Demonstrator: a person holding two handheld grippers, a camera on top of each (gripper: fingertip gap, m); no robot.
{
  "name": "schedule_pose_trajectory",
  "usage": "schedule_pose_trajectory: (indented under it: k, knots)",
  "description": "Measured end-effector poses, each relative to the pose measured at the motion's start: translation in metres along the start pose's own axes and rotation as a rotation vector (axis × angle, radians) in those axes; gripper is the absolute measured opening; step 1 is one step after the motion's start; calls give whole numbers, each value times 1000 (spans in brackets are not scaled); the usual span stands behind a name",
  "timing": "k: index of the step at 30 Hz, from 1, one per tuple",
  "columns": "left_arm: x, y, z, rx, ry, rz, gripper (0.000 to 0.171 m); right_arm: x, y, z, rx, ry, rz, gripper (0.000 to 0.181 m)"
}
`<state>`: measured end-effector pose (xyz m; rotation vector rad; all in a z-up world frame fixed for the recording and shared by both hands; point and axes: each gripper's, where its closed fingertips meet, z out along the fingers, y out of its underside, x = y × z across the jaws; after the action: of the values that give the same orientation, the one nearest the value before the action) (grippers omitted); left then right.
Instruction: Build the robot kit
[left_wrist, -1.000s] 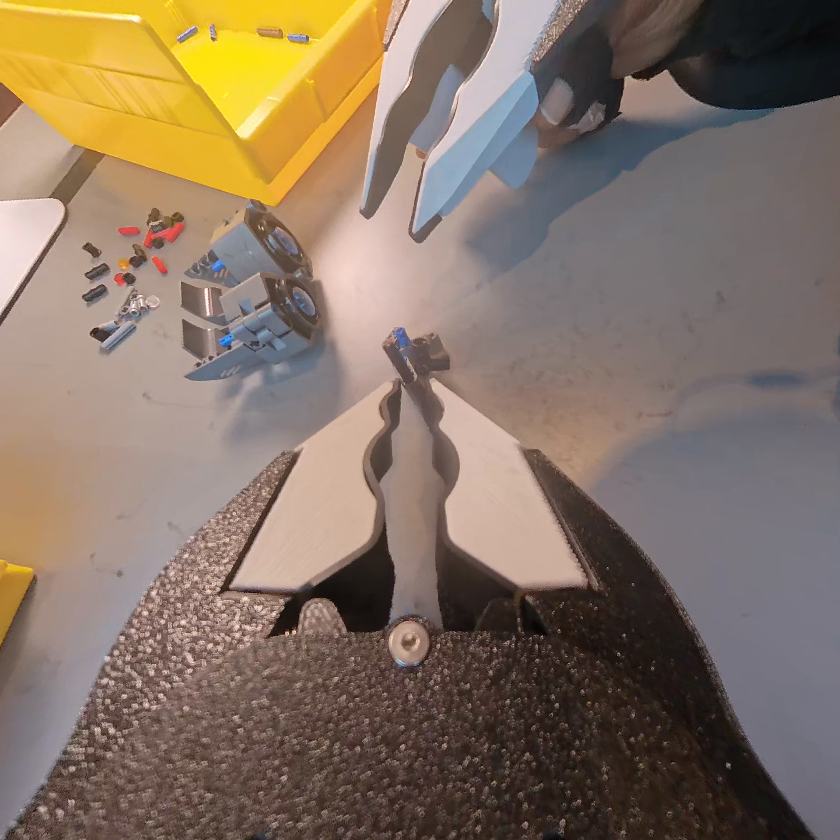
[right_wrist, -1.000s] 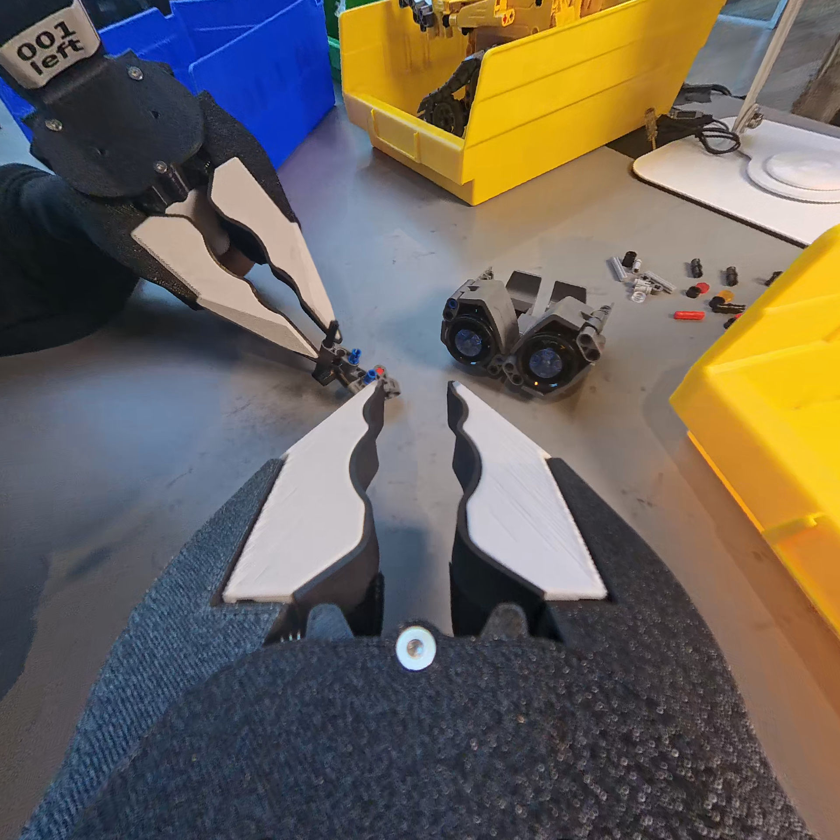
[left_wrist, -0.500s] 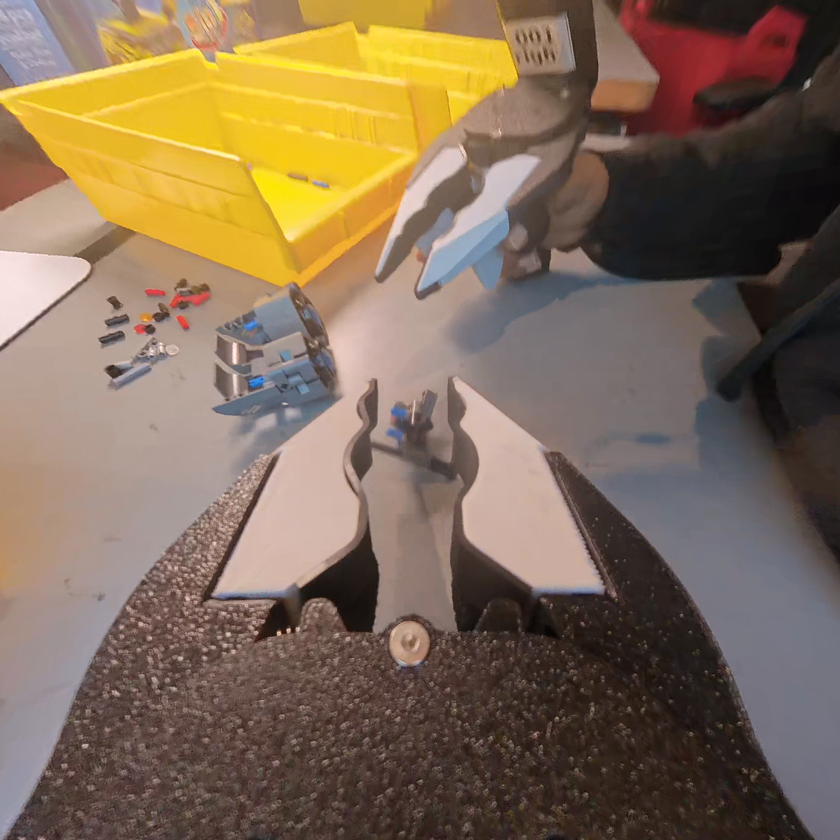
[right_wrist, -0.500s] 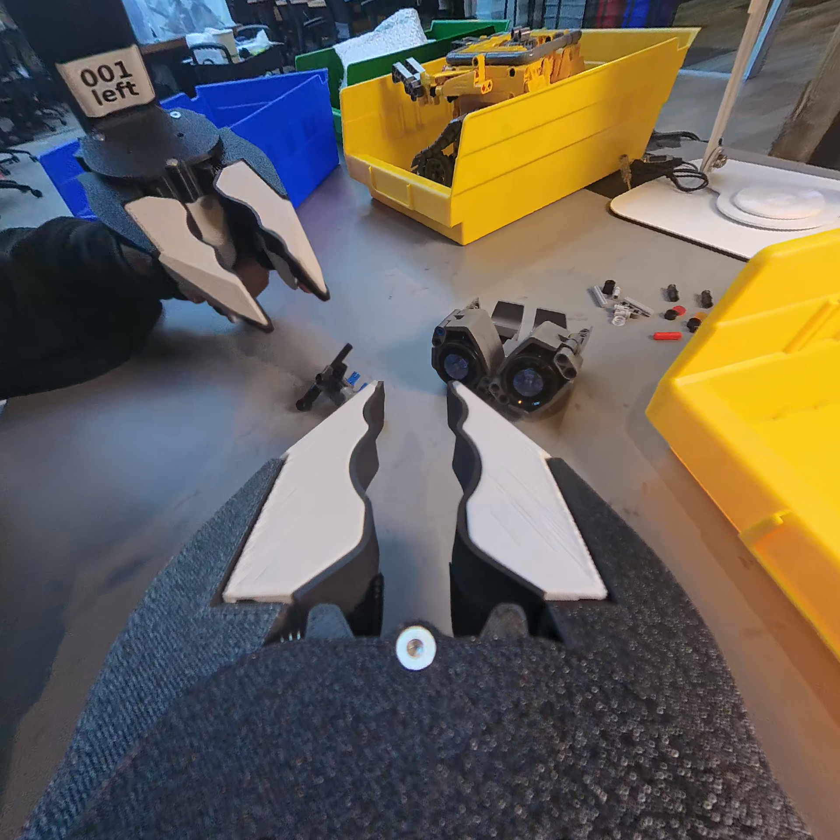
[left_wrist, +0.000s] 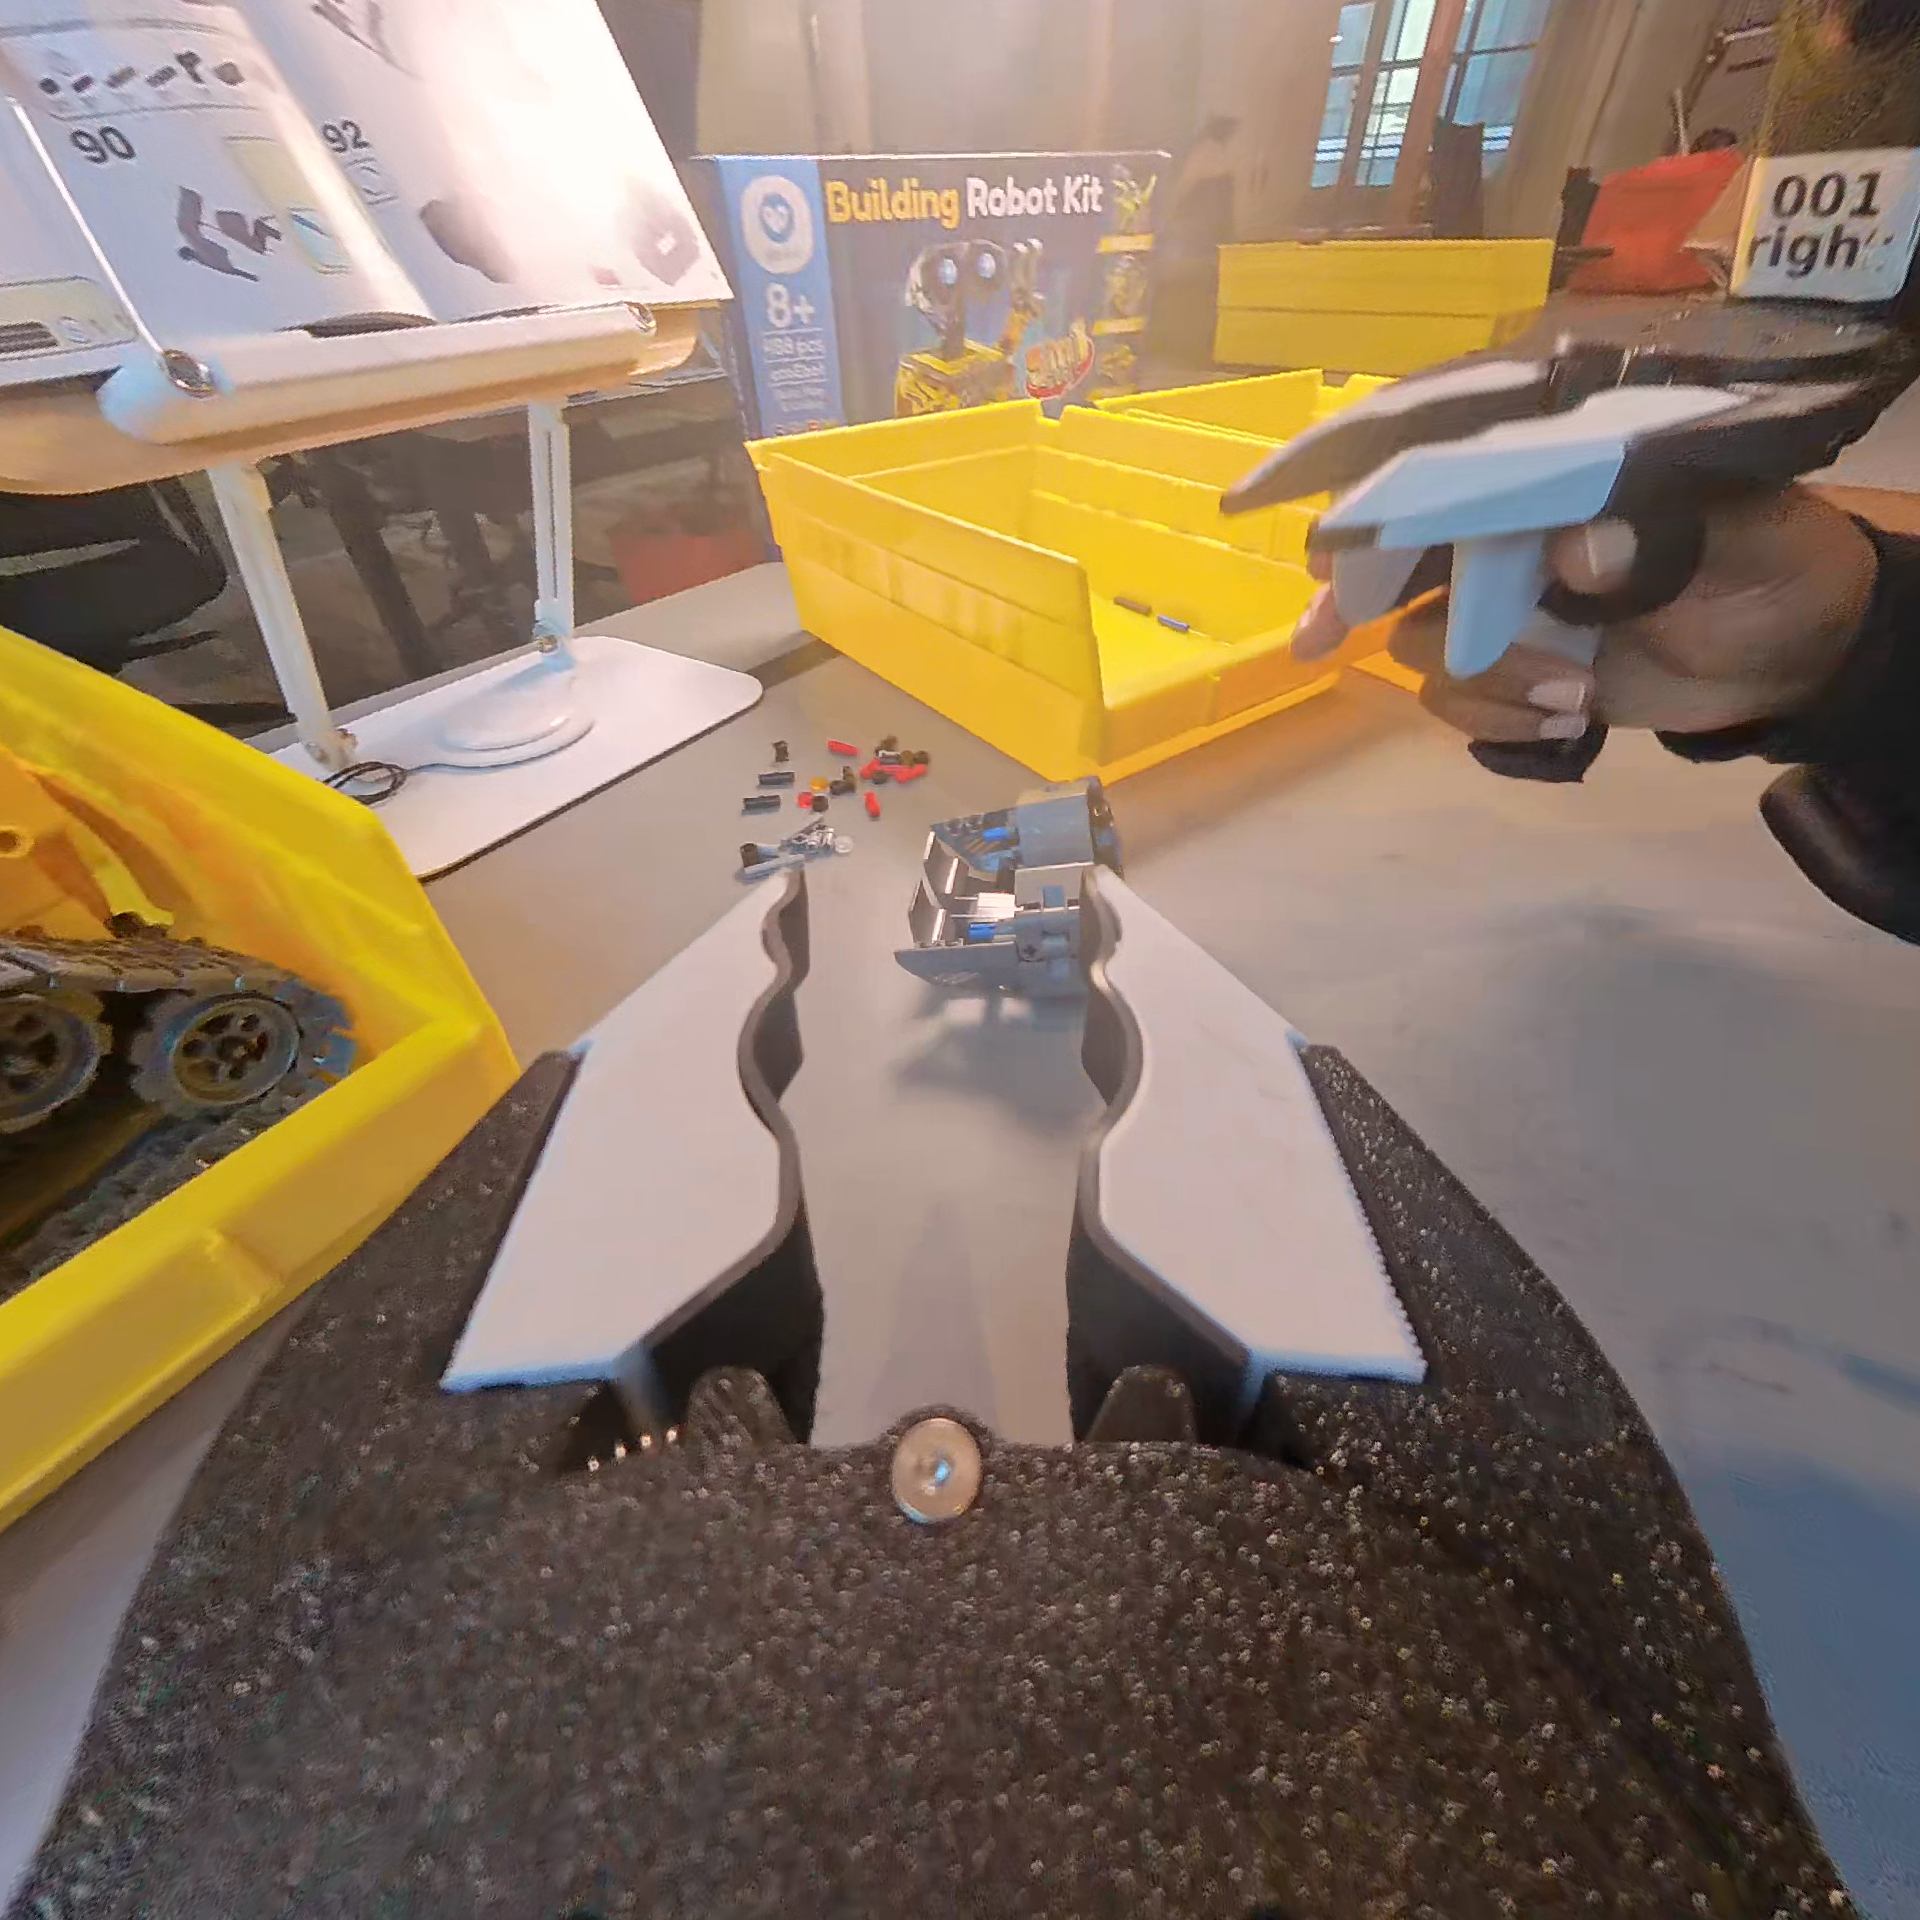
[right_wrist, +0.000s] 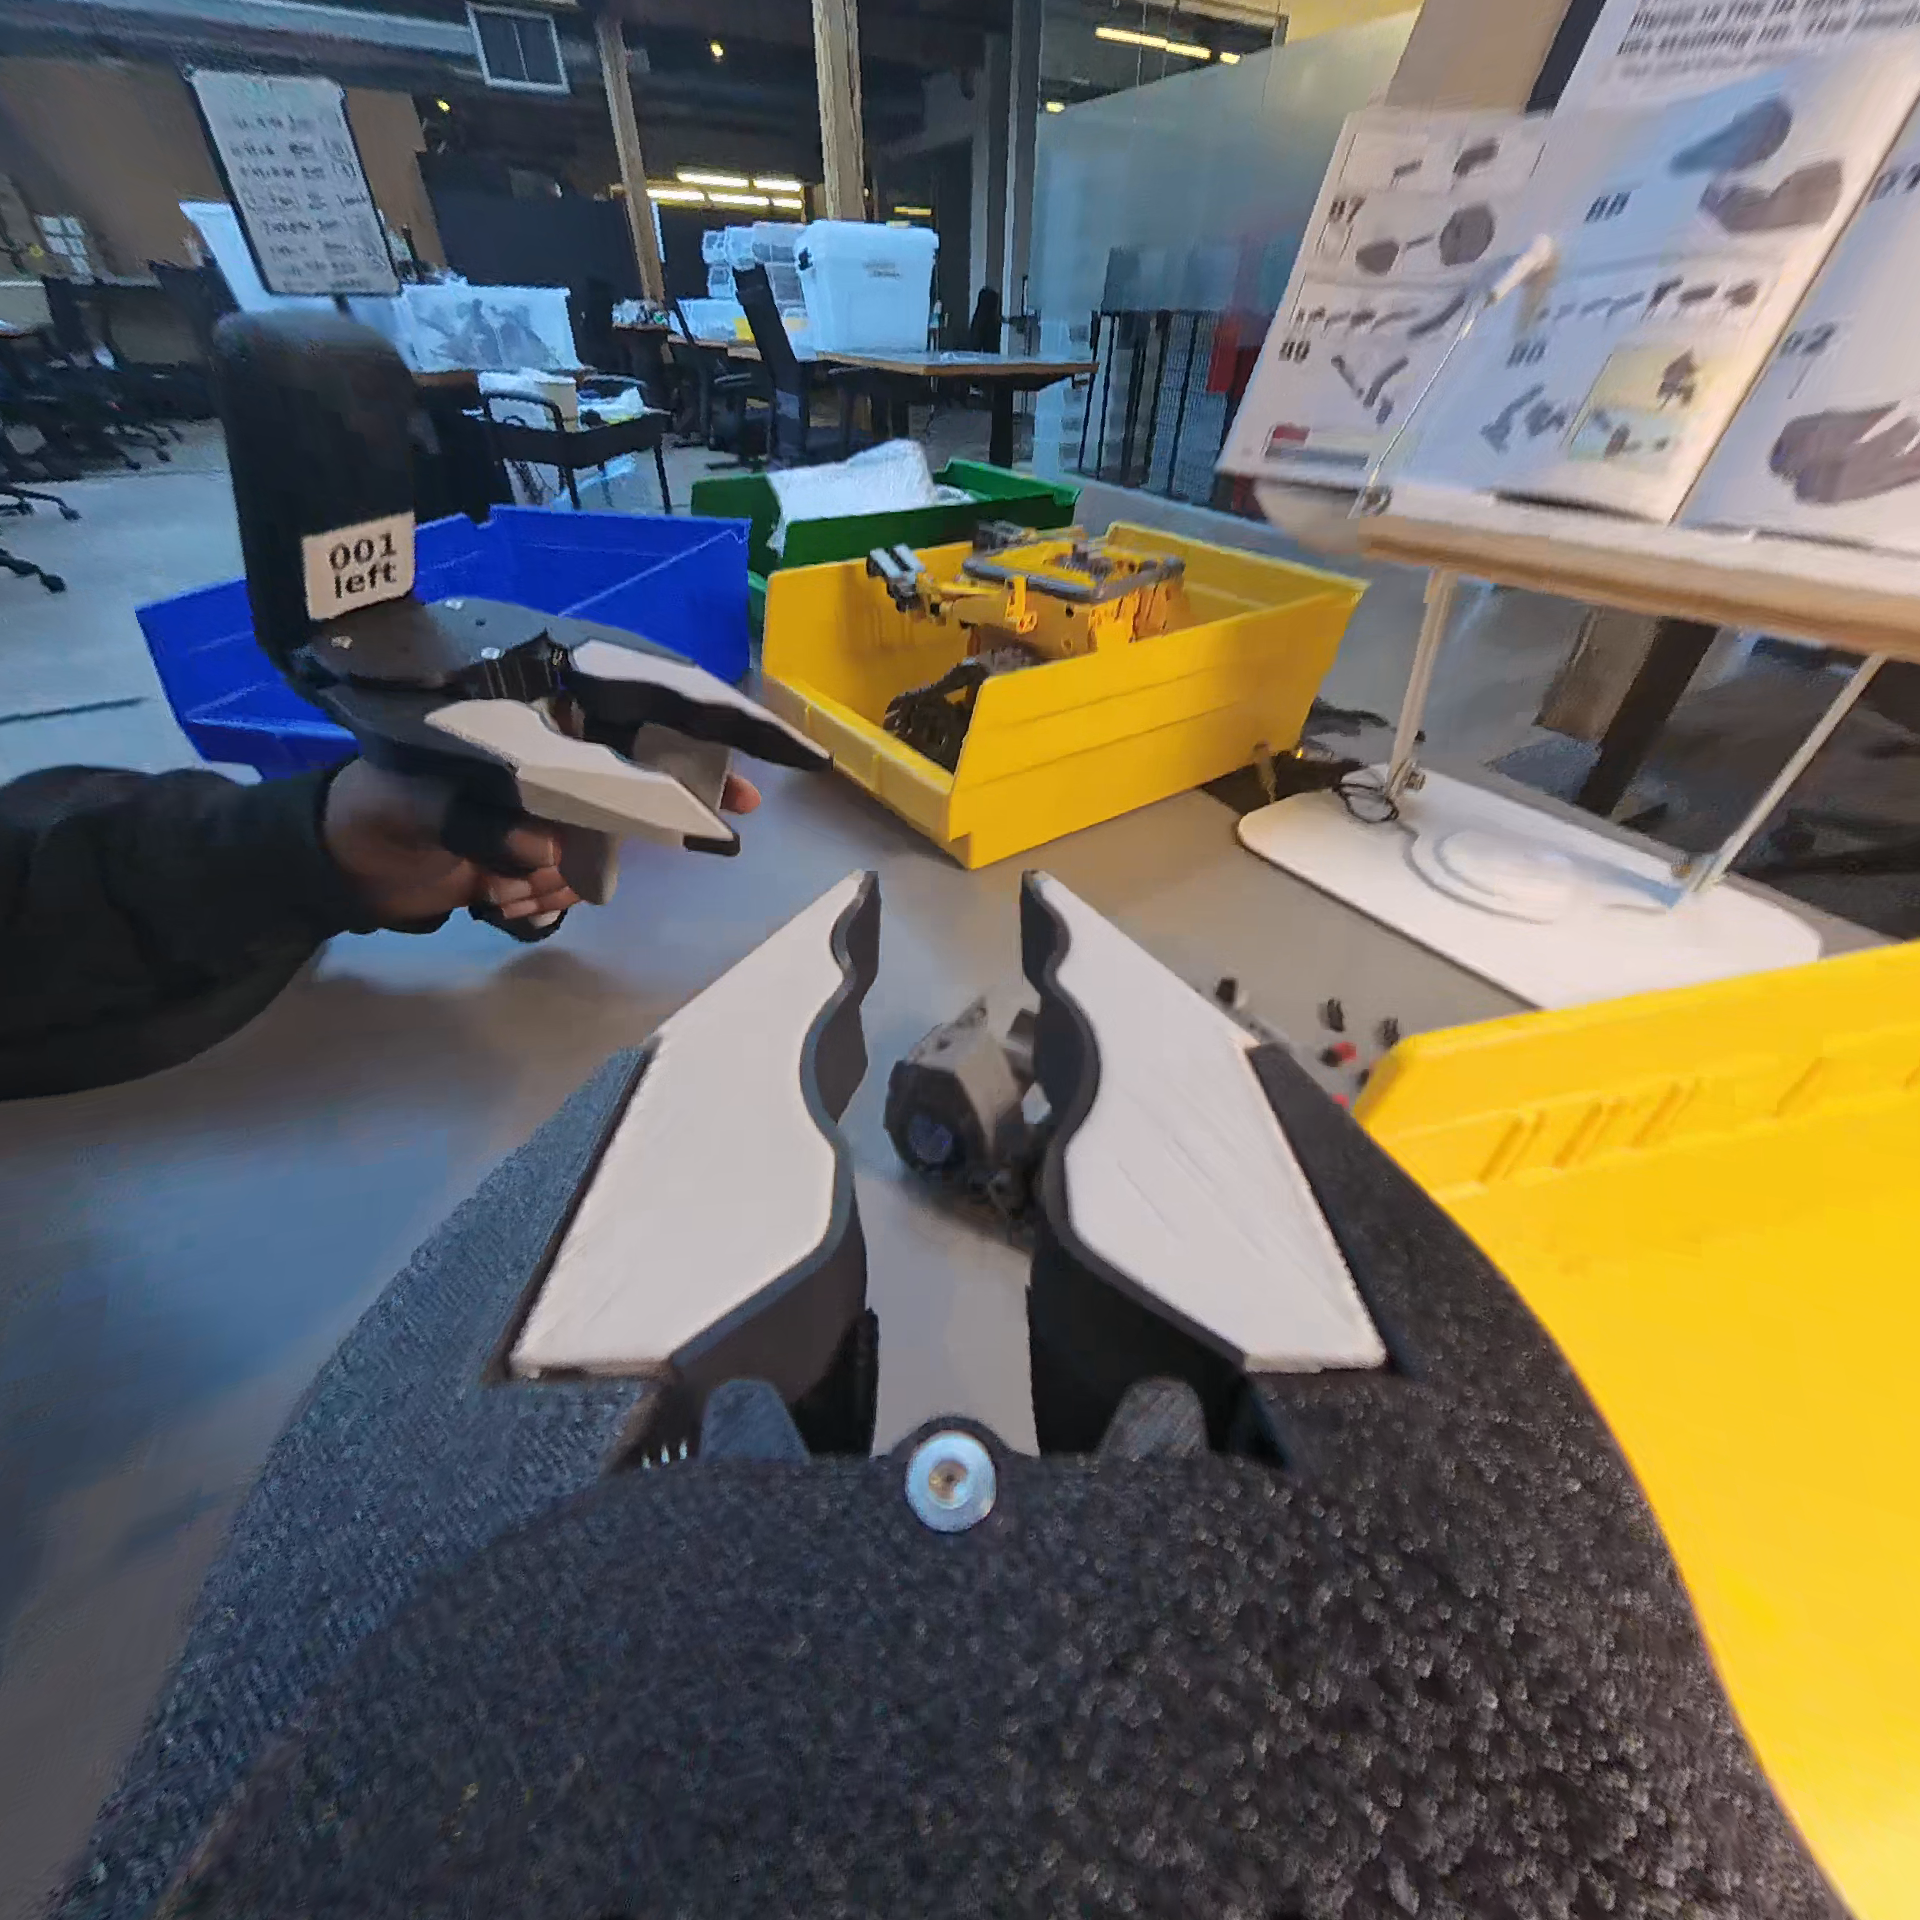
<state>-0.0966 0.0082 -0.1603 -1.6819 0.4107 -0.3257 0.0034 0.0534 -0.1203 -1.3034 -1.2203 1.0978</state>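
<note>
Grey block assembly (left_wrist: 1013, 899) with two round lens-like faces, lying on the grey bench (left_wrist: 1455, 1039), seen between the tips of both grippers in their own views. In the right wrist view the same assembly (right_wrist: 961, 1107) half hidden behind the right-hand finger, only one dark lens showing.

Left gripper (left_wrist: 945, 894) spread wide, empty, held level above the bench, tips toward 12 o'clock, the assembly just beyond them and slightly toward 1 o'clock. From the right wrist view, same gripper (right_wrist: 774, 800) at 10 o'clock, gripped by a hand (right_wrist: 436, 852) in a dark sleeve, lifted clear of the bench.

Right gripper (right_wrist: 951, 894) parted by a moderate gap, pinching nothing, tips toward 12 o'clock. In the left wrist view, same gripper (left_wrist: 1278, 520) at 2 o'clock, blurred, raised, fingers pointing left, a hand (left_wrist: 1621, 644) round its grip.

Scatter of small red and black pins (left_wrist: 831, 779) at 11 o'clock from the assembly. Beyond, at 12 to 1 o'clock, an open yellow bin (left_wrist: 997, 592) with a few small pieces inside. At 9 o'clock, another yellow bin (left_wrist: 260, 1039), cut off by the frame, holding a tracked wheeled model (left_wrist: 156, 1039). White book stand (left_wrist: 499, 665) with an open instruction booklet (left_wrist: 343, 177) at 10 o'clock; a printed kit box (left_wrist: 935, 291) upright behind. Blue bin (right_wrist: 582, 582) and green bin (right_wrist: 883, 520) farther back in the right wrist view. Background room blurred, hard to make out.
</note>
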Motion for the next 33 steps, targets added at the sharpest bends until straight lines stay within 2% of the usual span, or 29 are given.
schedule_pose_trajectory:
  k: [6, 10, 13, 16, 20, 26, 33]
  knots:
    - [-10, -3, -3, 22, -57, -11, 49, 59, -78, 19, 81, 118, -171, 21]
    - [-11, -3, -3, 17, -58, -29, 50, 117, -120, 53, 138, 174, -183, 20]
    - [-12, -2, -3, 9, -65, -20, 50, 162, -141, 85, 175, 212, -176, 15]
    - [-12, -1, -3, 4, -68, -14, 50, 208, -146, 118, 176, 270, -173, 6]
    - [-12, 1, -2, -2, -64, -24, 50, 247, -146, 153, 146, 314, -170, 0]
    - [-13, 1, -2, 15, -31, -110, 49, 268, -141, 183, 87, 320, -178, 0]
    - [-16, -1, -3, 34, -10, -181, 49, 278, -133, 189, 50, 337, -183, 0]
